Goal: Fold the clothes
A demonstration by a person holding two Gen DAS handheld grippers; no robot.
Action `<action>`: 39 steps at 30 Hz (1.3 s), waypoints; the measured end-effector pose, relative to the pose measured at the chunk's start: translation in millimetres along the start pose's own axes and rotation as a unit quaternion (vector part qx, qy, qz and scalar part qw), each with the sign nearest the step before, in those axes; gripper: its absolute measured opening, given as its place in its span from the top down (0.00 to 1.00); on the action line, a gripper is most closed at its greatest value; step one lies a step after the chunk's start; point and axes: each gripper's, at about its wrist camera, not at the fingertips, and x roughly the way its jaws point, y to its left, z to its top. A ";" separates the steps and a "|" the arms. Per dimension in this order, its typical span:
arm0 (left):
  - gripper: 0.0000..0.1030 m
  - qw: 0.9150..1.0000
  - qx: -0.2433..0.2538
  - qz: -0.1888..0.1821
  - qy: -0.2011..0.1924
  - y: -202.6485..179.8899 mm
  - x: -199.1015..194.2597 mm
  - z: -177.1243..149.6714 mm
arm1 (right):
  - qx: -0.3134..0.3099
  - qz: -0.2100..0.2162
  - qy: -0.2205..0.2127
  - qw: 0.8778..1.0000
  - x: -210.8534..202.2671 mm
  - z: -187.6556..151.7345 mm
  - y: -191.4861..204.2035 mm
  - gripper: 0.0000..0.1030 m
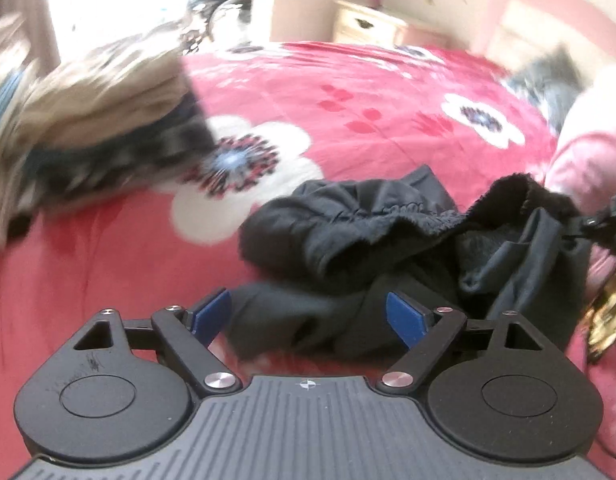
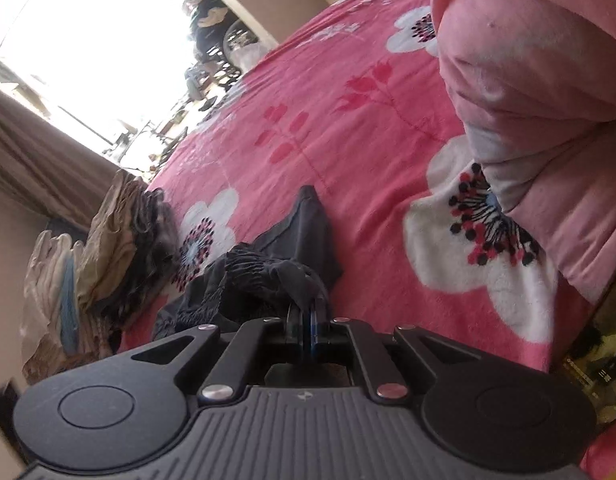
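A crumpled black garment [image 1: 348, 248] with a gathered elastic waistband lies on the pink flowered bedspread [image 1: 348, 112]. In the left wrist view my left gripper [image 1: 310, 312] is open, its blue pads [image 1: 406, 316] spread on either side of a low fold of the black cloth. At that view's right edge my right gripper [image 1: 604, 224] pinches the garment's raised corner. The right wrist view shows the right gripper [image 2: 308, 312] shut on the black garment [image 2: 267, 272] at the bunched waistband, with the cloth trailing away to the left.
A stack of folded clothes [image 1: 91, 128] in beige, blue and dark patterns sits at the left; it shows as the pile [image 2: 107, 256] in the right wrist view. A pink garment or sleeve [image 2: 540, 80] hangs at the right. A cream dresser [image 1: 368, 24] stands beyond the bed.
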 end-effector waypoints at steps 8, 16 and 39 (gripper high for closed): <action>0.22 0.999 0.040 0.009 0.033 -9.3 57.2 30.5 | -0.008 0.010 0.012 1.000 -3.0 -2.6 -6.1 0.96; 0.46 0.998 -0.049 0.020 0.044 8.4 75.4 37.4 | -0.060 0.003 0.010 0.998 -0.9 -7.3 3.5 0.96; 0.98 0.962 -0.208 0.061 -0.163 58.4 -94.8 63.7 | -0.281 0.011 -0.190 0.941 -108.3 1.0 152.2 0.96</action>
